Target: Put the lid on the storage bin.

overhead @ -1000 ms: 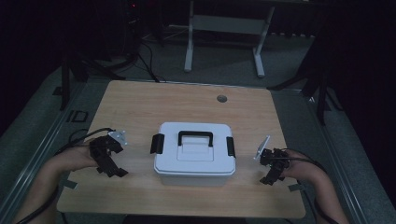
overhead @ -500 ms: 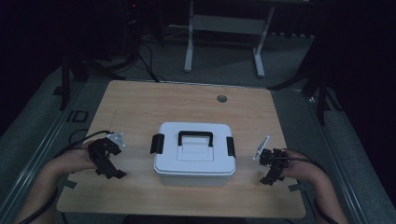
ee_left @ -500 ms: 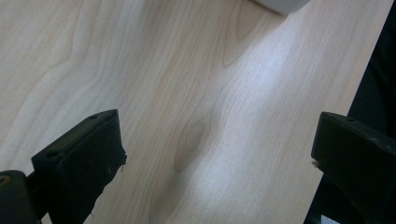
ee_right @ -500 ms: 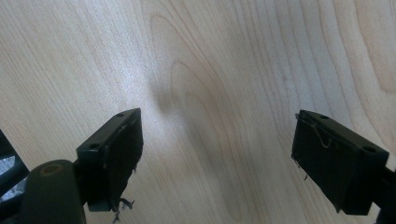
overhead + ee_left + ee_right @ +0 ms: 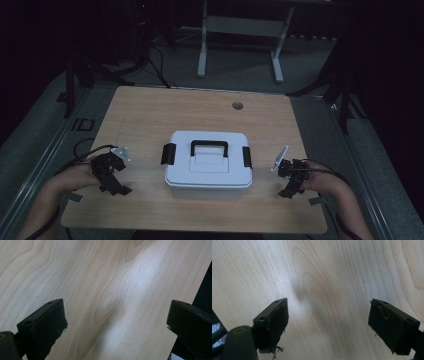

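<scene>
Little has changed over the last second: the left gripper (image 5: 111, 176) and right gripper (image 5: 291, 181), jaws spread and empty, still flank the untouched white plastic lidded box with black handle (image 5: 208, 164) mid-table, so handling hasn't begun.

Box (image 5: 208, 165) sat on table (image 5: 150, 115) betw. the two grippers: left gripper (image 5: 116, 186) well off its left side, right gripper (image 5: 289, 189) off its right, both nearer front edge. Round hole (image 5: 238, 105) lay beyond box, twd far edge. Each gripper pointed down at bare tabletop.
</scene>
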`<state>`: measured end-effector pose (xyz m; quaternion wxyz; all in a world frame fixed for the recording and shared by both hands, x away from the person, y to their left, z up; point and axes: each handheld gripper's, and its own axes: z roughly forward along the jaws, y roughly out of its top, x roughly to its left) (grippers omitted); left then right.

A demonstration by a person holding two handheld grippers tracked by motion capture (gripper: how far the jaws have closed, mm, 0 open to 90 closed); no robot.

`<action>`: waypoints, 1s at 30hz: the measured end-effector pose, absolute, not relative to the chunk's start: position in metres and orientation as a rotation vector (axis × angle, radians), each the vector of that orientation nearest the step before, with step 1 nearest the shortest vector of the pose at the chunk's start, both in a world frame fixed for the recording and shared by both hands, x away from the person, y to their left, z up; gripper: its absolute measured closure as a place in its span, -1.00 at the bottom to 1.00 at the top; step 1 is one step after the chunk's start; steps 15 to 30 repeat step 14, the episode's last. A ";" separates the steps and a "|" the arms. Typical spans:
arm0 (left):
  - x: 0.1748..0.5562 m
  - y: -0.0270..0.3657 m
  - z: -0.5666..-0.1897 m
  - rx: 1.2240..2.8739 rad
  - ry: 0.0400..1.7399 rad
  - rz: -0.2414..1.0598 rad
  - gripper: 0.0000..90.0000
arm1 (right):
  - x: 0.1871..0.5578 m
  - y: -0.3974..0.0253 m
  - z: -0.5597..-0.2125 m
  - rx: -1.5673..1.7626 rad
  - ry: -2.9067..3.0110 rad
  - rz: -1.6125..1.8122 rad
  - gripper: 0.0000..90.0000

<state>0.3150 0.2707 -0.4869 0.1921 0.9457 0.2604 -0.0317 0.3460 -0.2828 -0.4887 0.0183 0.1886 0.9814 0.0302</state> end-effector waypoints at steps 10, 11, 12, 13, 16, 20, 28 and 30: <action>0.315 0.274 -0.489 2.654 0.743 -0.080 -0.96 | 0.347 -0.282 -0.490 0.592 3.049 0.092 -0.64; 0.314 0.275 -0.489 2.649 0.745 -0.084 -0.96 | 0.347 -0.283 -0.490 0.592 3.049 0.092 -0.64; 0.314 0.275 -0.489 2.645 0.744 -0.082 -0.96 | 0.347 -0.283 -0.490 0.591 3.050 0.092 -0.64; 0.314 0.276 -0.489 2.646 0.747 -0.079 -0.96 | 0.347 -0.283 -0.490 0.590 3.049 0.090 -0.64; 0.314 0.277 -0.489 2.645 0.745 -0.077 -0.96 | 0.347 -0.283 -0.490 0.585 3.049 0.091 -0.64; 0.314 0.277 -0.489 2.645 0.745 -0.077 -0.96 | 0.347 -0.283 -0.490 0.585 3.049 0.091 -0.64; 0.314 0.277 -0.489 2.645 0.745 -0.077 -0.96 | 0.347 -0.283 -0.490 0.585 3.049 0.091 -0.64; 0.314 0.277 -0.489 2.645 0.745 -0.077 -0.96 | 0.347 -0.283 -0.490 0.585 3.049 0.091 -0.64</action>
